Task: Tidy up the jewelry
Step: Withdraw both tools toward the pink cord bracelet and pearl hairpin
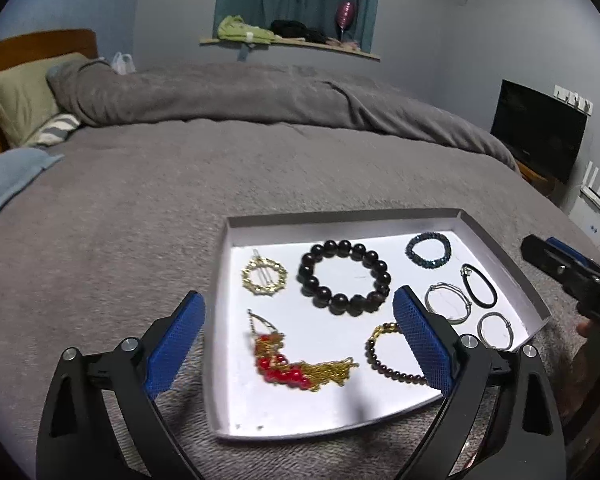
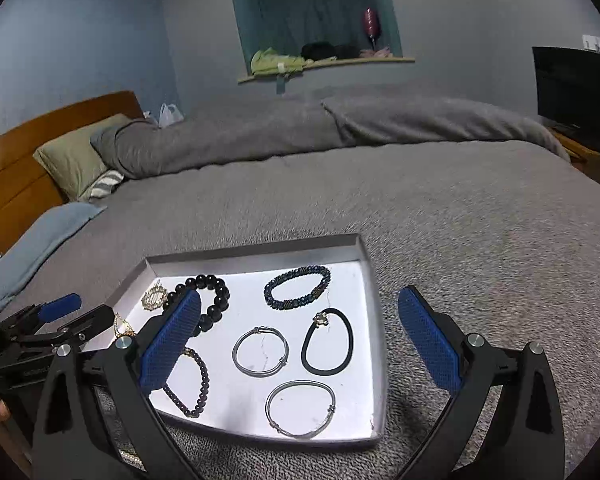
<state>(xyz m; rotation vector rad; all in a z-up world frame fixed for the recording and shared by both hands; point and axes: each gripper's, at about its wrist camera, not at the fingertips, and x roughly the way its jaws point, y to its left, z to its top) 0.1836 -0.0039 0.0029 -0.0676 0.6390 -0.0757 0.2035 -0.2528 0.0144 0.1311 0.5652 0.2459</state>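
A shallow white tray (image 1: 284, 420) lies on the grey bed and holds several pieces of jewelry. In the left wrist view it holds a gold ring clip (image 1: 264, 276), a dark bead bracelet (image 1: 344, 277), a red and gold necklace (image 1: 296, 362), a small brown bead bracelet (image 1: 392, 360), a blue bracelet (image 1: 428, 250), a black cord (image 1: 479, 285) and two silver bangles (image 1: 448, 303). My left gripper (image 1: 300, 344) is open and empty above the tray's near side. My right gripper (image 2: 300, 340) is open and empty over the tray (image 2: 374, 360), above the silver bangles (image 2: 261, 352).
The tray sits near the front edge of a bed with a grey blanket (image 1: 140, 200). Pillows (image 1: 24, 96) and a wooden headboard are at the far left. A dark screen (image 1: 540, 128) stands at the right. A window sill with clothes (image 1: 260, 34) is behind.
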